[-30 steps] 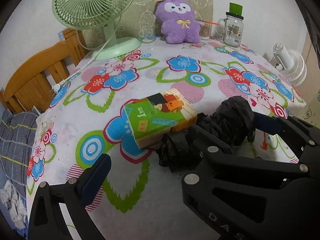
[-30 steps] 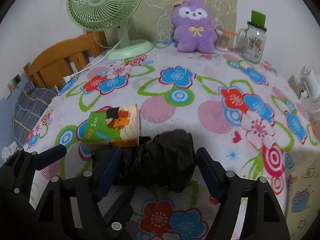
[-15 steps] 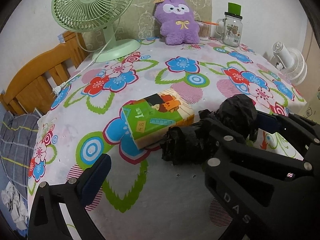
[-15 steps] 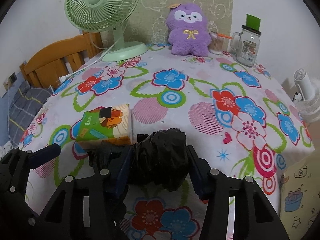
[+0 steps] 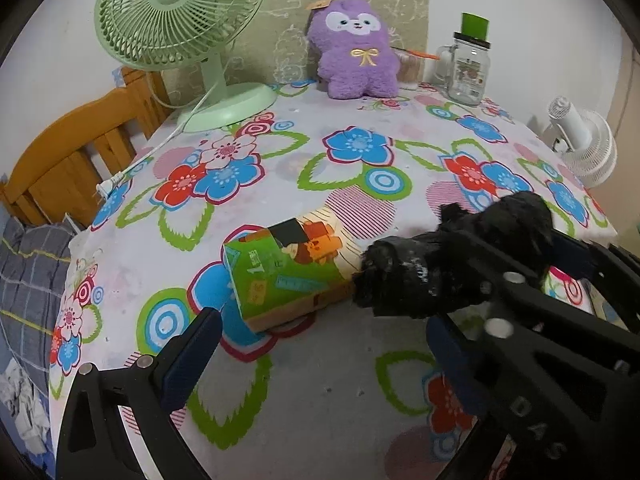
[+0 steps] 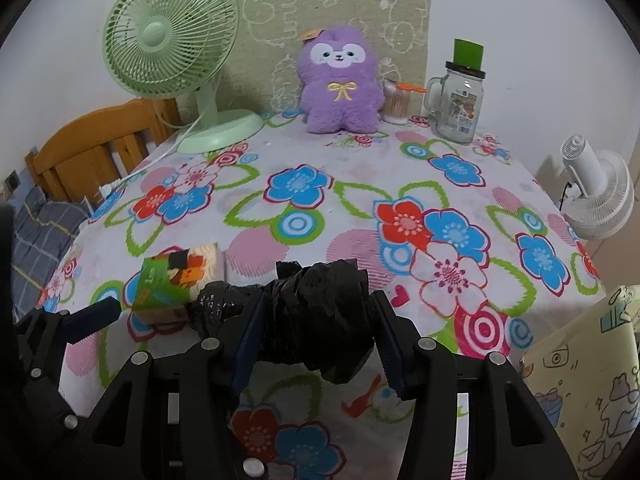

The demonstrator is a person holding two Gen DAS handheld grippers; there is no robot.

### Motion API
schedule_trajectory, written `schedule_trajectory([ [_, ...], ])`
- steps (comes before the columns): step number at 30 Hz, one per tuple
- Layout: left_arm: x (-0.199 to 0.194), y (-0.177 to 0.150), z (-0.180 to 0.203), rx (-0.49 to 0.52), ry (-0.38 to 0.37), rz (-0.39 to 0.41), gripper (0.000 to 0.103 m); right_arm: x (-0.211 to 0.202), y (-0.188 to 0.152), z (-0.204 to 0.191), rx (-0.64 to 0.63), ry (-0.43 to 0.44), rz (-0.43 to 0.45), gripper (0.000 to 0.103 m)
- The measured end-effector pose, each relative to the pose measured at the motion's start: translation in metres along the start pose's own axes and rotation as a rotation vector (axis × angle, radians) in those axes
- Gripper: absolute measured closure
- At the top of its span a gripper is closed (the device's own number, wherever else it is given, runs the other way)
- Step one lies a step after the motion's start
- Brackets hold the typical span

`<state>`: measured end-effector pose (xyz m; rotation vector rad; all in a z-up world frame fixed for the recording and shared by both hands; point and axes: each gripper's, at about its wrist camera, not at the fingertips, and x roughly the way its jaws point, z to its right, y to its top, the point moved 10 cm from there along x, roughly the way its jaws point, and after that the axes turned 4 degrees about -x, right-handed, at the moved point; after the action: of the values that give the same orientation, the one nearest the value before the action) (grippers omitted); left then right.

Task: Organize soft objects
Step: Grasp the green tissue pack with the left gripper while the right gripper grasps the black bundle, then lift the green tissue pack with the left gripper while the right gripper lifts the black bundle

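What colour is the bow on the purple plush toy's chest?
Yellow-gold, stitched on the purple plush toy; it shows best in the right wrist view.

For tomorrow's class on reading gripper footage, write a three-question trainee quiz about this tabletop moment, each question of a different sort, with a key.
1. True or false: the right gripper is shut on the black plastic bag.
2. Which object sits nearest the bag? A) tissue pack B) purple plush toy C) glass jar
3. Fill in: the left gripper is ____, holding nothing.

Key: 1 true; 2 A; 3 open.
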<state>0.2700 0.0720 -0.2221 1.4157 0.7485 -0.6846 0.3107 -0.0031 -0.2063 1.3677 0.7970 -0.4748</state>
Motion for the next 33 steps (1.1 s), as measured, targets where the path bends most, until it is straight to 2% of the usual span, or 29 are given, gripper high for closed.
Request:
schedule_trajectory([
  [8,0.005,0.012,0.0,-0.022,0.031,0.014,0.001,0.004,0.007,0.014,0.037,-0.012,0.009,0.048],
  [15,0.014,0.021,-0.004,-0.047,0.087,0.015,0.001,0.01,0.012,0.022,0.057,-0.012,0.015,0.048],
  [27,0.025,0.031,0.0,-0.042,0.108,0.026,0.005,0.019,0.014,0.036,0.095,-0.028,0.012,0.048],
  [29,0.027,0.031,0.001,-0.031,0.115,0.031,0.015,0.022,0.013,0.035,0.093,-0.026,0.005,0.048],
  [33,0.026,0.03,0.004,0.0,0.122,0.037,0.018,0.024,0.011,0.034,0.093,-0.021,0.0,0.048],
])
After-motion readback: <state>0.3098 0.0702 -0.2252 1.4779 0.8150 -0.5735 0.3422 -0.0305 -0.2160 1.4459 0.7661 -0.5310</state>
